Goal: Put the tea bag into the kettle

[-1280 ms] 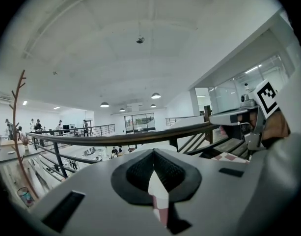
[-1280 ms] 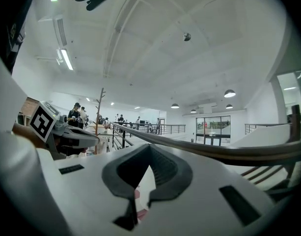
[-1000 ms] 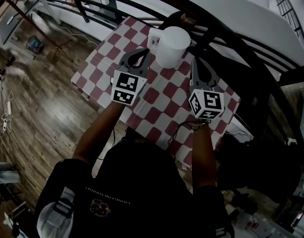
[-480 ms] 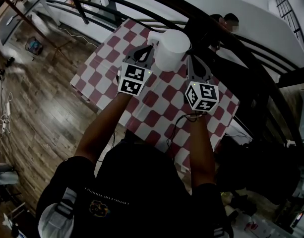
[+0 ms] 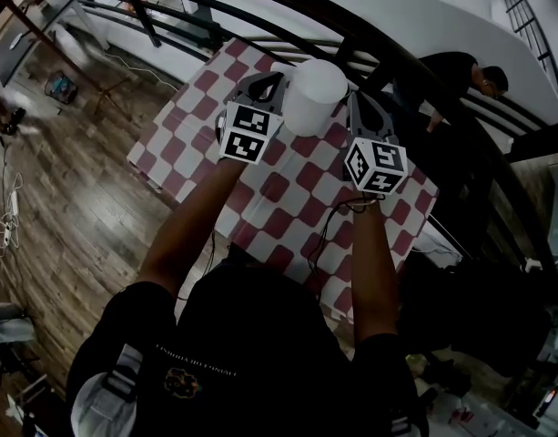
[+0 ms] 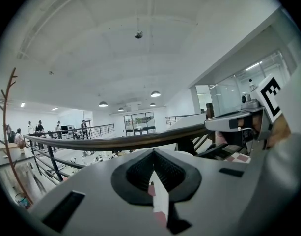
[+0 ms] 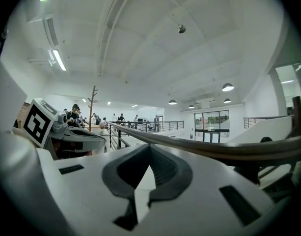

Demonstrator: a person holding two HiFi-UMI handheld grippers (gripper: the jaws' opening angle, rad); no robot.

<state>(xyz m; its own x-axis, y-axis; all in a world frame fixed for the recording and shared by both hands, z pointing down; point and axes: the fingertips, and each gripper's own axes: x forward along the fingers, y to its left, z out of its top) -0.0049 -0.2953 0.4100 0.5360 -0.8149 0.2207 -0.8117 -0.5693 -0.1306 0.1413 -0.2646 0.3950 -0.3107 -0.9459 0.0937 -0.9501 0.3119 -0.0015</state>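
Head view first. The white kettle (image 5: 315, 94) stands at the far side of the checked desk (image 5: 283, 189), and the two hands have it bracketed: left claw (image 5: 266, 82) just beside its left flank, right claw (image 5: 356, 106) just beside its right. I can't pick out a tea bag anywhere on the cloth; it's either hidden or too small to tell. Whether the kettle's top is open, I can't say either.

Left gripper view: the left claw (image 6: 153, 154) is clenched, tips pressed together with nothing pinched. Only a sliver of checked cloth shows through the gap behind the tips, and a dark railing (image 6: 116, 142) runs across beyond.

Right gripper view: the right claw (image 7: 150, 150) is clenched too, and empty, with a pale surface behind it.

My read is that this is the opening step, both hands up at the kettle and no bag in hand. The next move calls for finding the bag, parting one claw and pinching it before anything goes over the kettle's mouth.
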